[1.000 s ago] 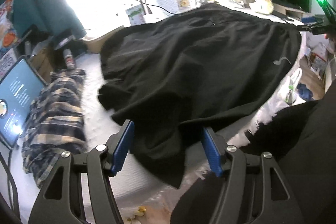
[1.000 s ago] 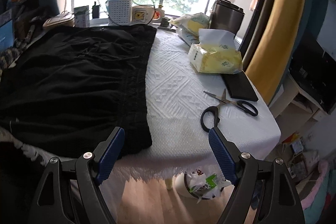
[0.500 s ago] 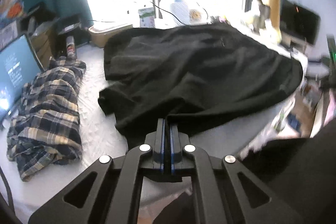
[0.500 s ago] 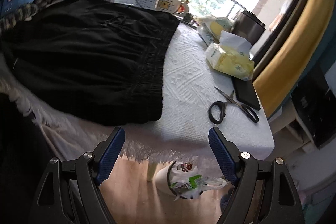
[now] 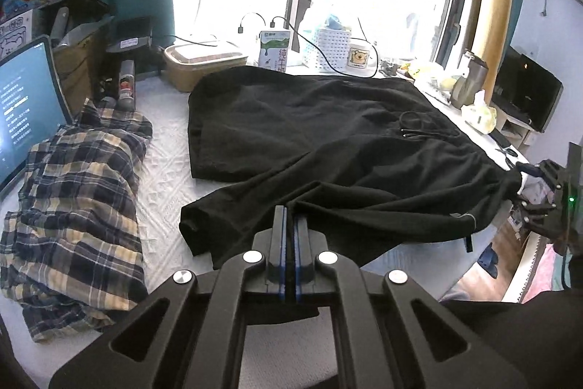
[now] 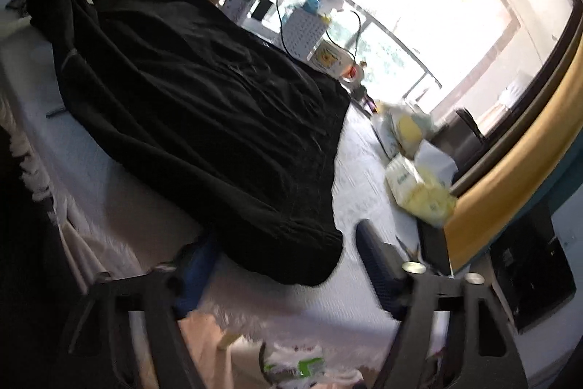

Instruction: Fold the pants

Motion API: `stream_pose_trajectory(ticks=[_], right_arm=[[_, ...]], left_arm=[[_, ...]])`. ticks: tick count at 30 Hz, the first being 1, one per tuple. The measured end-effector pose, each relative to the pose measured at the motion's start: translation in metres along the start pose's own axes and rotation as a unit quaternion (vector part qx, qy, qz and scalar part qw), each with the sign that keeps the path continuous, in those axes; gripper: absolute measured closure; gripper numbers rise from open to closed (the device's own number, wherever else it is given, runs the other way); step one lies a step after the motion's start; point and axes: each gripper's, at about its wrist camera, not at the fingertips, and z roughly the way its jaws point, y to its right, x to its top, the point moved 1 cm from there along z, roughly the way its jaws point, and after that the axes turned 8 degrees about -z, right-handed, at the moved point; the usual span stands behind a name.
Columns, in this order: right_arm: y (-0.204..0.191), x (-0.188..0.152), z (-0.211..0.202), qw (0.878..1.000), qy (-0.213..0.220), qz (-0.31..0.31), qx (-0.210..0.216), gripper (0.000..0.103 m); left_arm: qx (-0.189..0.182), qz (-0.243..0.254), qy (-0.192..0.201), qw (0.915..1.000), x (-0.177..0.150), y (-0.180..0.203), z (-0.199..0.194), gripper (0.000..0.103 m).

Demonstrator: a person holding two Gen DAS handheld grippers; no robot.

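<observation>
The black pants (image 5: 328,141) lie spread across the middle of the tabletop (image 5: 164,170), which is covered by a white textured cloth, with the waistband and its loose drawstring (image 5: 415,126) toward the right side in the left wrist view. The left hand-held gripper (image 5: 288,225) is clamped tight on a near fold of the pants at their front edge, its blue pads (image 5: 278,243) pressed together with the black cloth bunched between them and pulled into creases that run out from the grip. The right hand-held gripper (image 6: 288,254) sits at the near right corner of the pants by the waistband; its jaws have just been closing, and they stand apart on either side of the hem corner, the cloth lying between them without the pads pressing it as far as the blurred frame shows. In the left wrist view the right hand-held gripper appears at the far right edge, beside the end of the pants. A plaid shirt (image 5: 80,199) lies crumpled on the left of the tabletop, apart from the pants, next to a lit laptop (image 5: 25,112). Behind the pants stand a carton (image 5: 273,51), a white basket (image 5: 329,46) and a mug (image 5: 359,57). A tissue pack (image 6: 419,188) lies on the right of the tabletop.
</observation>
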Motion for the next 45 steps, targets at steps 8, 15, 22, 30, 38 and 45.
stream_pose_trajectory(ticks=[8,15,22,30,38,45], right_arm=[[0.013,0.0,-0.01,0.998,0.038,0.04,0.01,0.061],[0.042,0.014,-0.023,0.991,0.082,0.102,0.007,0.062],[0.077,0.04,-0.015,0.979,0.123,0.164,0.013,0.062],[0.113,0.072,0.003,0.97,0.143,0.197,0.001,0.062],[0.143,0.108,0.047,0.971,0.123,0.206,0.009,0.062],[0.166,0.137,0.103,0.969,0.098,0.224,0.03,0.062]], left_arm=[[-0.024,-0.002,0.024,0.9994,-0.001,0.004,-0.028,0.102],[-0.03,-0.013,0.065,0.9973,0.02,0.005,-0.043,0.102],[-0.024,-0.001,0.099,0.9948,0.055,0.012,-0.043,0.102],[-0.021,0.011,0.13,0.9912,0.106,0.014,-0.026,0.102],[-0.022,0.01,0.126,0.9917,0.153,-0.002,0.019,0.102],[-0.014,0.012,0.114,0.9933,0.186,-0.019,0.066,0.102]])
